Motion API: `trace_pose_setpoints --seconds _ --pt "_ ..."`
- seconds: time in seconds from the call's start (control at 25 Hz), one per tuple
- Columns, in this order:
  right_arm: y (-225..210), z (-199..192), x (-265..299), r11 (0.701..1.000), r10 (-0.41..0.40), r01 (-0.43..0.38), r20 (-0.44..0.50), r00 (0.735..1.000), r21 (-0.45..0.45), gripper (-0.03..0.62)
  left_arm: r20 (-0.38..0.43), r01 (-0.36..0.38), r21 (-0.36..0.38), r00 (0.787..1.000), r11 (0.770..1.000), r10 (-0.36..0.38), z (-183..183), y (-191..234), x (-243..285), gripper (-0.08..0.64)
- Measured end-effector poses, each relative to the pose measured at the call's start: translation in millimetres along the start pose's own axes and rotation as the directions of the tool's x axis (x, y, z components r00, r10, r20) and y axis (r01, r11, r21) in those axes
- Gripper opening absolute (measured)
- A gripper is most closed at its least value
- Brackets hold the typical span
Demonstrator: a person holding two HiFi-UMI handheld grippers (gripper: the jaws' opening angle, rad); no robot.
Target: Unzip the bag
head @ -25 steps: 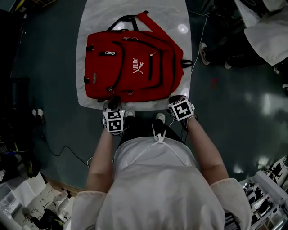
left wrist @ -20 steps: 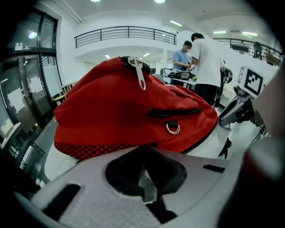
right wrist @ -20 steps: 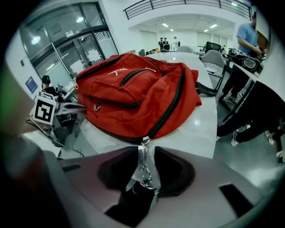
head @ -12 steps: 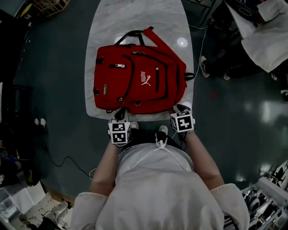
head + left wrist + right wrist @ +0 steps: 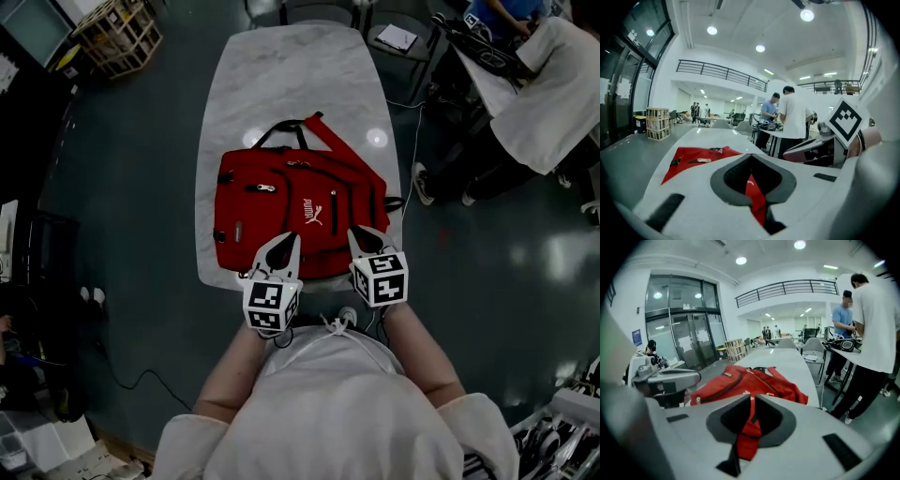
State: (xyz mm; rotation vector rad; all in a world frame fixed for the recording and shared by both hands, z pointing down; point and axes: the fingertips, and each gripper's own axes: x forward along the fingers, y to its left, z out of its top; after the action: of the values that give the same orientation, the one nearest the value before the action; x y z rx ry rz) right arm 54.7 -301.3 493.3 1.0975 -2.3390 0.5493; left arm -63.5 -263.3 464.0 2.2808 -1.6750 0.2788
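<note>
A red backpack (image 5: 281, 202) lies flat on the white marble table (image 5: 291, 84), its handle and straps at the far end and its zips closed. Both grippers hover over the bag's near edge and touch nothing. My left gripper (image 5: 289, 240) has its tips together, and the left gripper view shows the jaws (image 5: 751, 155) meeting above the red backpack (image 5: 693, 159). My right gripper (image 5: 362, 233) has just been closing. In its own view a thin slit stays between the tips (image 5: 752, 397), with nothing held and only the backpack (image 5: 754, 378) beyond.
Two people stand at a cluttered desk (image 5: 487, 52) to the right of the table. Chairs (image 5: 319, 11) stand at the far end, a wooden crate (image 5: 117, 33) at the far left. Cables trail over the dark floor (image 5: 122, 319) on the left.
Both grippers have risen from the table's near edge and now hang over the backpack's near side, pointing more level. The backpack has not moved.
</note>
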Motion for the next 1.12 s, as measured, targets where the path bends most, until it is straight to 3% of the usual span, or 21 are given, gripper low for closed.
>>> trace_pose_setpoints --seconds 0.32,0.64,0.8,1.12 --pt "10.9 65.5 -25.2 0.999 -0.017 0.023 0.164 0.986 -0.031 0.032 0.120 0.093 0.075 0.988 0.993 -0.102 84.5 -17.7 7.2 0.020" --pt "20.3 110.9 -49.3 0.998 -0.015 0.034 0.301 0.954 -0.059 0.026 0.230 0.107 0.143 0.963 0.984 -0.138 142.3 -25.1 -0.5 0.020" --pt "21.6 125.0 -55.1 0.997 -0.020 0.045 0.340 0.940 -0.064 0.026 0.251 0.115 0.166 0.956 0.979 -0.155 154.9 -28.2 -1.0 0.020" --pt "23.7 126.5 -54.5 0.997 -0.013 0.038 0.342 0.940 -0.067 0.026 0.258 0.105 0.181 0.954 0.978 -0.150 160.9 -28.1 -5.1 0.020"
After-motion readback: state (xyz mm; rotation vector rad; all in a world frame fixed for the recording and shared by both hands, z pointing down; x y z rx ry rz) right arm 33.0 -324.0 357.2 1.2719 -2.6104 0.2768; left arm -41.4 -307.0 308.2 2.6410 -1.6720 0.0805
